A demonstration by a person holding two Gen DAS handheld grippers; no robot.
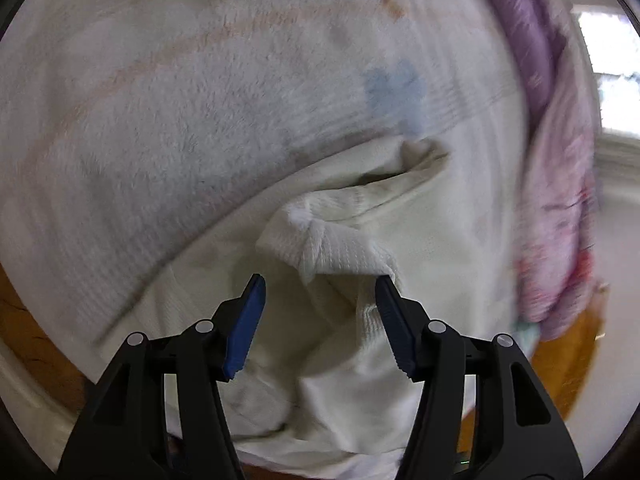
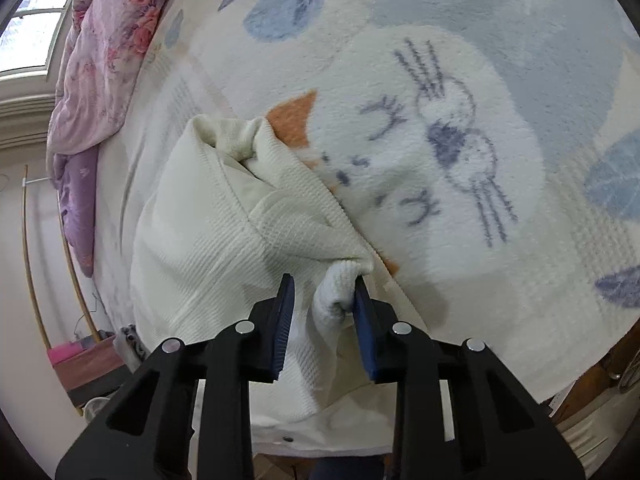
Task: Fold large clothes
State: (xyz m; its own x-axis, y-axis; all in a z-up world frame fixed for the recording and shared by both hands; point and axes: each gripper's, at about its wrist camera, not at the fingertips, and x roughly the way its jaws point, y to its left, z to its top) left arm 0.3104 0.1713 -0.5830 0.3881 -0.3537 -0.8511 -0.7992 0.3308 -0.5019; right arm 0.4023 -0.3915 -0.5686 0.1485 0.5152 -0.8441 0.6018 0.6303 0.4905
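Observation:
A cream waffle-knit garment [image 1: 420, 216] lies crumpled on a fleece blanket. In the left wrist view my left gripper [image 1: 320, 280] stands open just over it. A bunched corner [image 1: 332, 248] of the cloth sits right in front of the fingertips, and no pad presses on it. In the right wrist view the same garment [image 2: 208, 240] spreads to the left. My right gripper [image 2: 324, 280] has its jaws narrowed around a rolled fold [image 2: 336, 294] of the cloth. The fold rests against the right pad, and a gap shows at the left pad.
The fleece blanket [image 2: 440, 140] has a cat drawing and blue shapes and covers the bed. A pink and purple floral quilt [image 2: 112, 40] is heaped along the bed's far side near a window [image 2: 28, 32]. Wooden bed frame [image 1: 24, 320] shows at the edge. A pink box [image 2: 76, 354] stands on the floor.

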